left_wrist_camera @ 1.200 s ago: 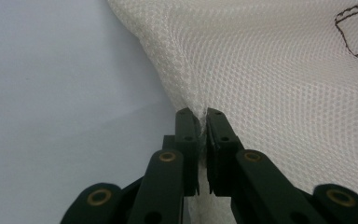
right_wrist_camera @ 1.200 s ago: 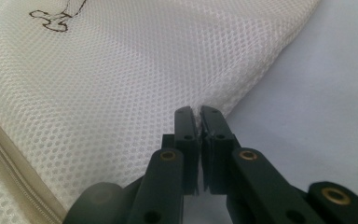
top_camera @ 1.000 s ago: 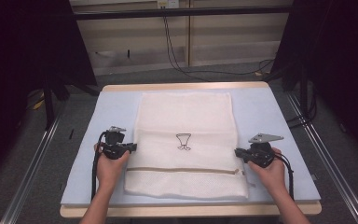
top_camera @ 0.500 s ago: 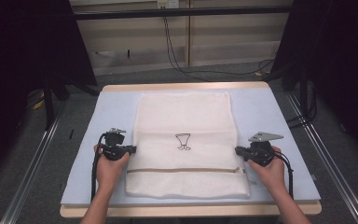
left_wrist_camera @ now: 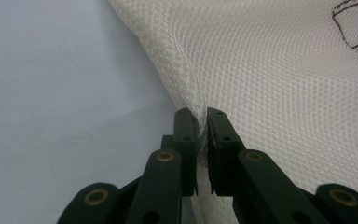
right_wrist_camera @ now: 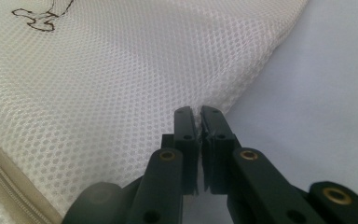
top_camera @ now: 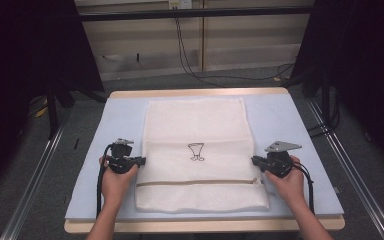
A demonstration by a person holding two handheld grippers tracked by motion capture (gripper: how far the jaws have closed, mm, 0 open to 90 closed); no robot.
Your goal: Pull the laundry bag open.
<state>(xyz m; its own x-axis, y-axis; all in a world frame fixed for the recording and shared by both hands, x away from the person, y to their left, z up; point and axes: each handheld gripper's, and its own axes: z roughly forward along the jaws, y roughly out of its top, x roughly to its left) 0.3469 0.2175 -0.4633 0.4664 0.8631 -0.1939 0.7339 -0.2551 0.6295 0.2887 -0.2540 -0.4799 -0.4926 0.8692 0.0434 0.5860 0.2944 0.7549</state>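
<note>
High view: a white mesh laundry bag (top_camera: 200,155) lies flat on the pale blue mat (top_camera: 300,125) that covers the desk (top_camera: 200,93). Its long axis runs away from the person, from the near edge of the desk toward the far one. A beige zipper (top_camera: 197,183) crosses it from side to side near the person's end, and a small dark drawing (top_camera: 196,151) sits about mid-bag, upright as the person sees it. The left claw (top_camera: 141,161) points inward at the bag's left edge, and the right claw (top_camera: 254,160) points inward at the right edge, so the bag stretches between the two, with the zipper just nearer the person than both.

Left gripper view: the left claw (left_wrist_camera: 202,125) is clenched on a pinched fold of the mesh at the bag's edge. The bag (left_wrist_camera: 270,84) spreads ahead and to the right of the claw; the bare mat (left_wrist_camera: 60,102) lies to its left. Part of the drawing (left_wrist_camera: 354,23) shows far ahead at the right.

Right gripper view: the right claw (right_wrist_camera: 199,122) is likewise clenched on the mesh edge. The bag (right_wrist_camera: 121,79) spreads ahead and to the left, the mat (right_wrist_camera: 321,98) to the right. The zipper (right_wrist_camera: 9,186) runs low at the left, the drawing (right_wrist_camera: 42,16) far ahead on the left.
</note>
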